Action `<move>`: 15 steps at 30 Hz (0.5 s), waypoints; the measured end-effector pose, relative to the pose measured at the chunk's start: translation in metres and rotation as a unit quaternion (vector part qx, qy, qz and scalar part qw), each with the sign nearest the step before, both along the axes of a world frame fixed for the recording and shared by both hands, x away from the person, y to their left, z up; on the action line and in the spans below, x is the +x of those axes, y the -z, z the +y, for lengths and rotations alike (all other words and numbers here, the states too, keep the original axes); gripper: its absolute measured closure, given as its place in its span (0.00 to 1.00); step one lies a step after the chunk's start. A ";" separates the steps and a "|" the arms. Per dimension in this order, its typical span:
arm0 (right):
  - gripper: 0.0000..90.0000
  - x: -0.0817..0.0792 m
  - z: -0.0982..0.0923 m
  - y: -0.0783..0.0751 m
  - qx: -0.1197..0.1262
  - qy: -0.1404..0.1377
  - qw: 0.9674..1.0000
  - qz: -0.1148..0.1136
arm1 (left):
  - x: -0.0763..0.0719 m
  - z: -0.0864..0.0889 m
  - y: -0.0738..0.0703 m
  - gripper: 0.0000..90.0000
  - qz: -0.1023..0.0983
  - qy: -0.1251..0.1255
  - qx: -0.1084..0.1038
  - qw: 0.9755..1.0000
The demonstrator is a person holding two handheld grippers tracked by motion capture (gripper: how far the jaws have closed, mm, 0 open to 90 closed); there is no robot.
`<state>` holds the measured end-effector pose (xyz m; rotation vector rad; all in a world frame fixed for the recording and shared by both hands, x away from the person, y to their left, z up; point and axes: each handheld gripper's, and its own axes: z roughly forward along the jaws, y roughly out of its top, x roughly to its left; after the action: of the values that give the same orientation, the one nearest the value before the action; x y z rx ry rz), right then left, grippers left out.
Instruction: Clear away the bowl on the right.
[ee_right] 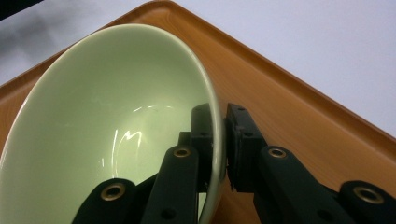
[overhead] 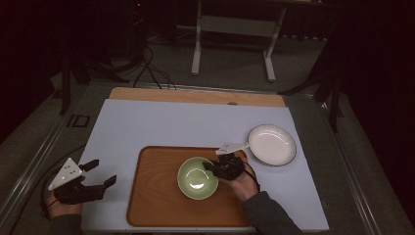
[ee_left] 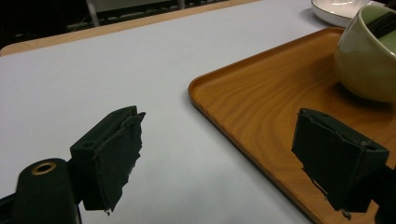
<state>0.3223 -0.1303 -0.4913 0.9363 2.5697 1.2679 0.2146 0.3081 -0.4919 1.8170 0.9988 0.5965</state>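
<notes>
A desk (overhead: 161, 122) with a pale blue-white top carries a wooden tray (overhead: 151, 191), seen from above. No brand, label or writing can be read on anything here.

A green bowl (overhead: 197, 177) sits inside the tray, right of its middle. The right gripper (overhead: 215, 168), held in a person's hand coming in from the lower right, is clamped on the bowl's right rim. In the right gripper view one black jaw lies inside the bowl (ee_right: 107, 126) and the other outside, with the thin rim pinched tightly between them. The bowl looks tipped in that view, with the tray (ee_right: 289, 107) beneath it.

The left gripper (overhead: 100, 174) is at the lower left of the desk, beside the tray's left edge and well apart from the bowl. Its jaws stand wide apart with nothing between them. In the left gripper view they frame bare desk (ee_left: 116, 70) and the tray's near corner (ee_left: 243, 102), with the bowl (ee_left: 369, 60) farther off.

A white plate (overhead: 272, 144) with a dark rim lies on the desk just beyond the tray's upper right corner.
</notes>
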 end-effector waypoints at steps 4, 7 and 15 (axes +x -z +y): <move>0.91 -0.001 0.002 0.003 -0.004 -0.002 1.000 0.003 | 0.000 0.000 0.000 0.18 0.000 0.000 0.000 1.000; 0.91 0.000 0.003 0.006 -0.002 -0.002 1.000 0.007 | 0.000 0.000 0.000 0.18 0.000 0.000 0.000 1.000; 0.93 0.003 0.002 0.011 -0.011 -0.001 1.000 0.015 | 0.000 0.000 0.000 0.18 0.001 0.000 0.000 1.000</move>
<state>0.3250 -0.1279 -0.5025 0.9564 2.6030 1.2316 0.2145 0.3083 -0.4919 1.8175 1.0002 0.5962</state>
